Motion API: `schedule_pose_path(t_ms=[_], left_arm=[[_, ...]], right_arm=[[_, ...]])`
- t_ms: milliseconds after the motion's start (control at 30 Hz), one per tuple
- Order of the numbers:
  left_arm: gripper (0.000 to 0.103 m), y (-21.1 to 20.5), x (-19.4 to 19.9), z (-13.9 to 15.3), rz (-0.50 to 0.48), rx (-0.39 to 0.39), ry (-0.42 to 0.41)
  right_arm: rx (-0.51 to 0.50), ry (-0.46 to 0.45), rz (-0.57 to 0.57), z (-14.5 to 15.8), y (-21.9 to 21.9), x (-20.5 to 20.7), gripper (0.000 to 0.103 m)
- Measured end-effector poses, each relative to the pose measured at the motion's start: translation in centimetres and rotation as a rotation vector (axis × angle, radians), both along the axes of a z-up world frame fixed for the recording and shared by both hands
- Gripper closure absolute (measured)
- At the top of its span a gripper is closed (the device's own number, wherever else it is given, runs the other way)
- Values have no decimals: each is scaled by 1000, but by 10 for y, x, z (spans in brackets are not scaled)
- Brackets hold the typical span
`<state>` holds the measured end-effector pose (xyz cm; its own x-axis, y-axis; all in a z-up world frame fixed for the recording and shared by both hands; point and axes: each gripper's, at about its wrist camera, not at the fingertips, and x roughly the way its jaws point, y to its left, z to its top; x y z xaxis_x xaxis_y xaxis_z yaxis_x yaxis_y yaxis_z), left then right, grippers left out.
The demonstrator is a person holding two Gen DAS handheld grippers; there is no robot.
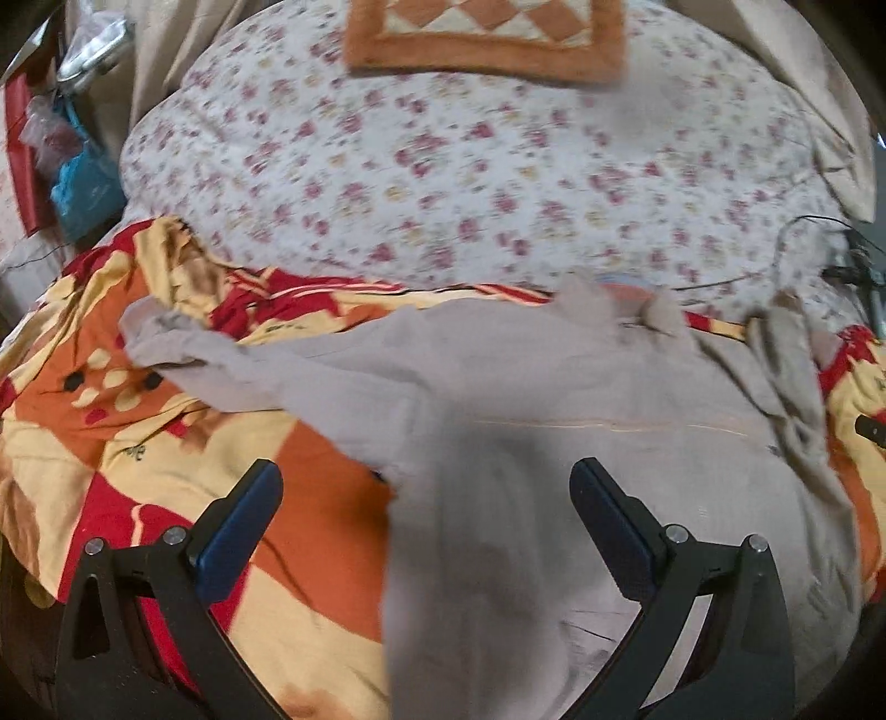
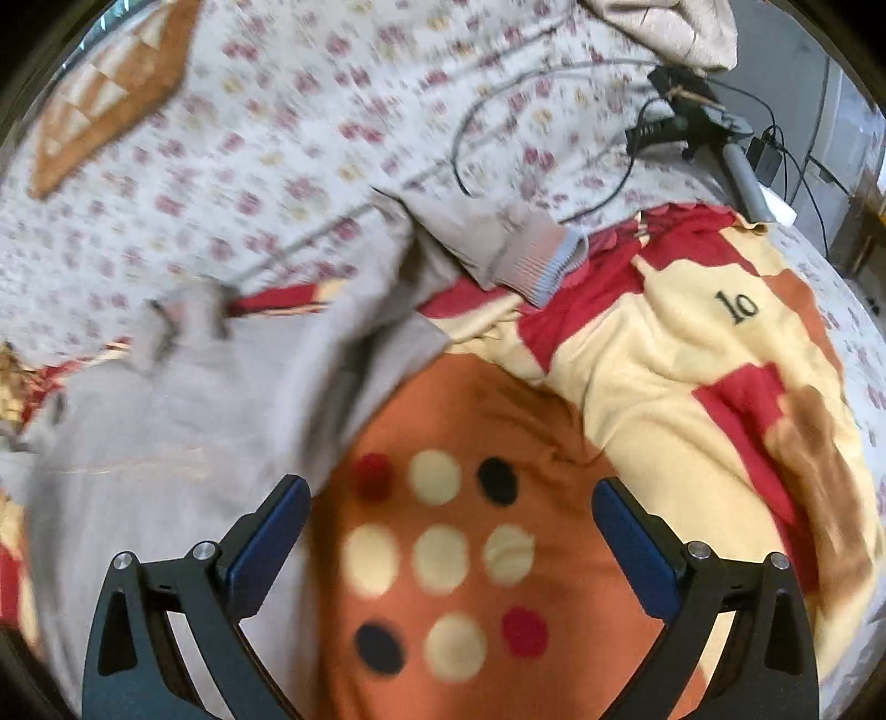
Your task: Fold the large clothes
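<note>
Both claws were wide open and held nothing. The left claw point(image 1: 426, 531) hovered over the grey sweatshirt point(image 1: 554, 443), whose body lay straight ahead of it and to its right; the garment's edge ran between the fingers. The right claw point(image 2: 451, 537) hung over bare patterned blanket point(image 2: 470, 554), with the sweatshirt point(image 2: 166, 443) off to its left and the ribbed cuff point(image 2: 531, 260) well ahead.

Risks, as I judged them:
- Sweatshirt sat on a loose, rumpled blanket. A deep pinch could have grabbed blanket with it and dragged both.
- Right claw was off the garment, so closing there would have caught blanket only.
- Black cable point(image 2: 554, 160) and a charger-like device point(image 2: 692, 111) lay on the floral sheet point(image 2: 277, 166) ahead of the right claw, near the cuff. A sleeve sweep could have snagged them.
- Both views were motion-blurred, so edge placement was uncertain.

Counts:
- sweatshirt: 1
- sleeves visible: 2, one to the left claw's far left point(image 1: 183, 343), one ahead of the right claw
- blanket: 1
- floral sheet: 1
- orange diamond-pattern cushion point(image 1: 487, 39): 1
- cables: at least 2, exact number unclear
</note>
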<state>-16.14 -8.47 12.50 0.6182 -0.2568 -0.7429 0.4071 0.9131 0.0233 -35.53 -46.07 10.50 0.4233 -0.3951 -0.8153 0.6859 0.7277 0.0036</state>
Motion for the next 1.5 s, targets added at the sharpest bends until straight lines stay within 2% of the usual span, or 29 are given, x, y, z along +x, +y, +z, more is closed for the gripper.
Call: schedule_pose_path(t_ms=[167, 267, 400, 500, 567, 733, 1000, 1267, 1500], left_arm=[[0, -8, -12, 6, -25, -29, 16], [0, -10, -18, 8, -34, -41, 17], [0, -15, -20, 8, -34, -33, 7], [0, -14, -20, 6, -31, -38, 4], [0, -15, -17, 3, -21, -33, 2], [0, -14, -6, -9, 19, 1, -30], [0, -3, 19, -35, 83, -52, -27], [0, -4, 40, -63, 121, -17, 11], [0, -8, 41, -65, 115, -35, 17]], right_arm=[[-15, 15, 94, 36, 48, -15, 1], [40, -8, 168, 58, 72, -23, 1], [126, -54, 229, 67, 96, -12, 1], [171, -67, 275, 59, 112, 9, 1], [166, -65, 289, 53, 123, 28, 1], [88, -75, 339, 36, 151, 79, 1], [12, -51, 387, 0, 180, 140, 2], [-21, -58, 407, -27, 185, 160, 2], [-29, -36, 411, -38, 183, 166, 1]])
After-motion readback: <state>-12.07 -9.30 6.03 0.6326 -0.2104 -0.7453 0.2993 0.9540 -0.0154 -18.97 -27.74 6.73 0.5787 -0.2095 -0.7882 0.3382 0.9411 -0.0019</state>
